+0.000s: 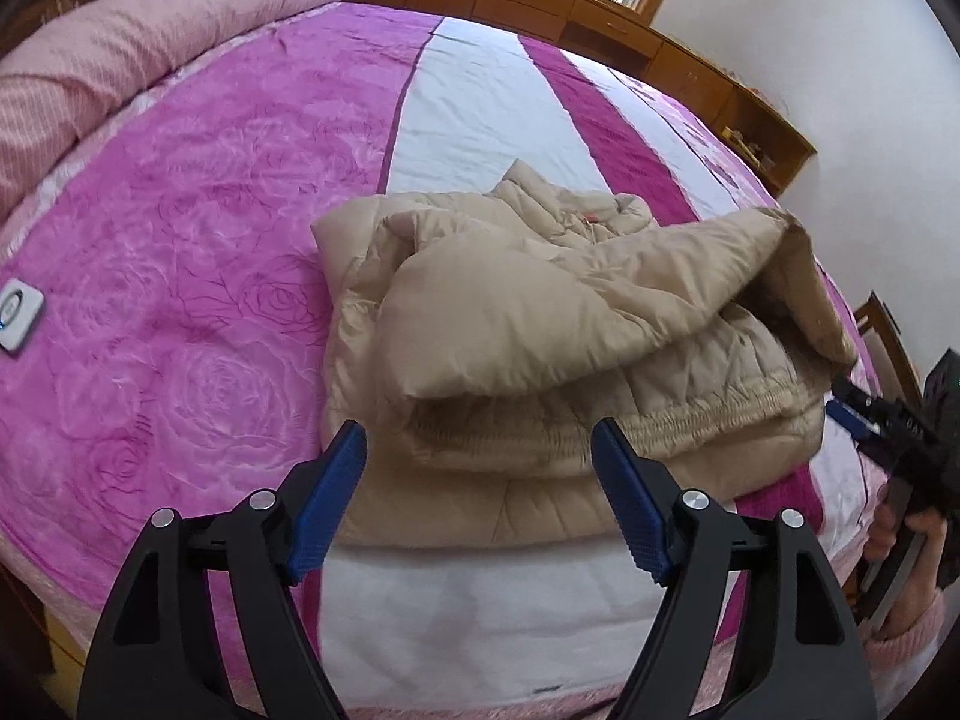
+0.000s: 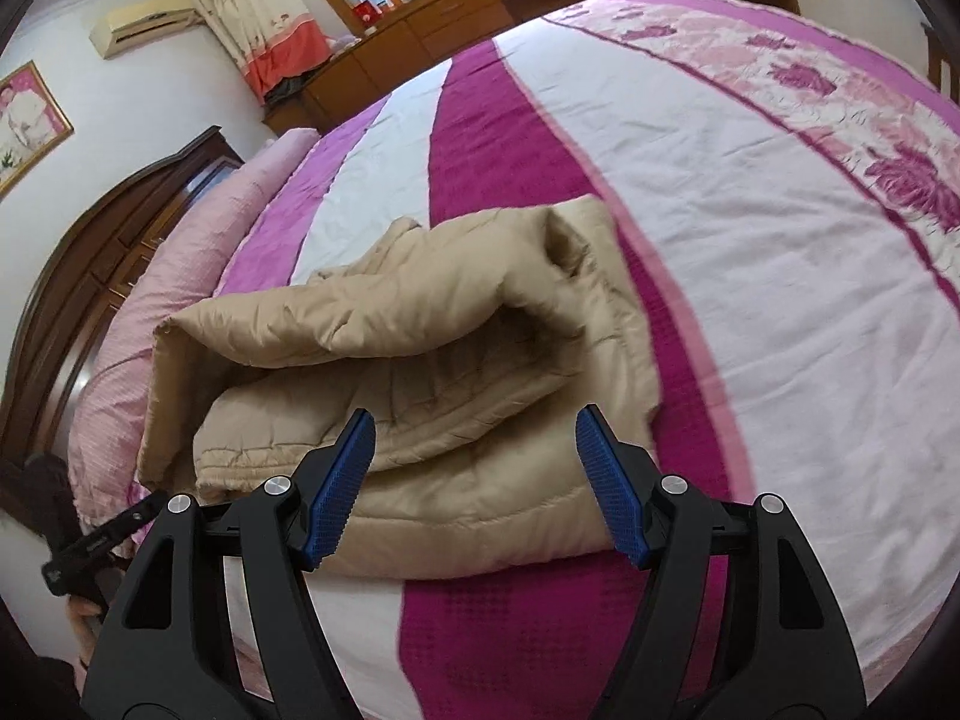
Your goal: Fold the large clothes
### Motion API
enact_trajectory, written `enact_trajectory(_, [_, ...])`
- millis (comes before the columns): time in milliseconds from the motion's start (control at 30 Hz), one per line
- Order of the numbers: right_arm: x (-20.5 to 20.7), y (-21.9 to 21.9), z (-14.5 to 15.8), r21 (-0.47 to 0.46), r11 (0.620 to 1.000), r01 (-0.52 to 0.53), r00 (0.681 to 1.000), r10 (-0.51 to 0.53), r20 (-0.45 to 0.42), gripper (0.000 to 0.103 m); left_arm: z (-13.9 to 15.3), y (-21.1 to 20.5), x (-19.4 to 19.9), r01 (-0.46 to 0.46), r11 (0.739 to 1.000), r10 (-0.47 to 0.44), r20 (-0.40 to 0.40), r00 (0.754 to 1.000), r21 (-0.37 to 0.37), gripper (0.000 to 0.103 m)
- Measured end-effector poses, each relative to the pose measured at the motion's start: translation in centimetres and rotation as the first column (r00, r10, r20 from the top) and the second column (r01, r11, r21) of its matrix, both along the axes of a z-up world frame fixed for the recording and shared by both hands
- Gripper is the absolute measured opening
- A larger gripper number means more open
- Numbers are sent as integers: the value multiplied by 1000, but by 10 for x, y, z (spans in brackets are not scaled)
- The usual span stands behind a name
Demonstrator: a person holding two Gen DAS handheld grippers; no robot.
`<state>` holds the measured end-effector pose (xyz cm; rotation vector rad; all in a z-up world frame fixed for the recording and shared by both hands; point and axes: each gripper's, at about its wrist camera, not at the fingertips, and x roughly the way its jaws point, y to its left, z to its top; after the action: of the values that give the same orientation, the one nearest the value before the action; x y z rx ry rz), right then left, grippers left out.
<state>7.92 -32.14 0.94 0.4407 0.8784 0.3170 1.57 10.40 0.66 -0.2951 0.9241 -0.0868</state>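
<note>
Your left gripper (image 1: pixel 480 498) and right gripper (image 2: pixel 474 480) jaws are spread, empty; the puffy beige quilted jacket (image 1: pixel 540 324) may spring unfolded on the bed (image 1: pixel 180 240).

black grippers (image 1: pixel 480 438), blue pads (image 1: pixel 327 504), pink sleeve (image 1: pixel 912 648)

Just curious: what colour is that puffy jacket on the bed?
Beige, a light tan; the jacket shows best in the left wrist view.
</note>
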Motion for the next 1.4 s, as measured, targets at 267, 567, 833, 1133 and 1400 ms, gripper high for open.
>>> enact_trajectory(267, [20, 11, -10, 86, 996, -32, 999, 35, -29, 10, -11, -5, 19, 17, 991, -22, -35, 999, -132, 23])
enact_trajectory(567, [63, 16, 24, 59, 998, -32, 997, 27, 76, 6, 29, -6, 65, 27, 1000, -27, 41, 999, -7, 19])
enact_trajectory(833, [114, 39, 18, -58, 998, -33, 997, 37, 68, 9, 24, -5, 119, 10, 993, -8, -18, 1000, 118, 30])
enact_trajectory(1133, [113, 30, 20, -94, 992, -84, 991, 93, 97, 54, 49, 9, 102, 11, 987, -17, 32, 999, 162, 77])
enact_trajectory(1400, [92, -6, 20, -211, 973, -97, 988, 121, 100, 54, 36, 16, 93, 49, 968, -49, -6, 999, 246, 78])
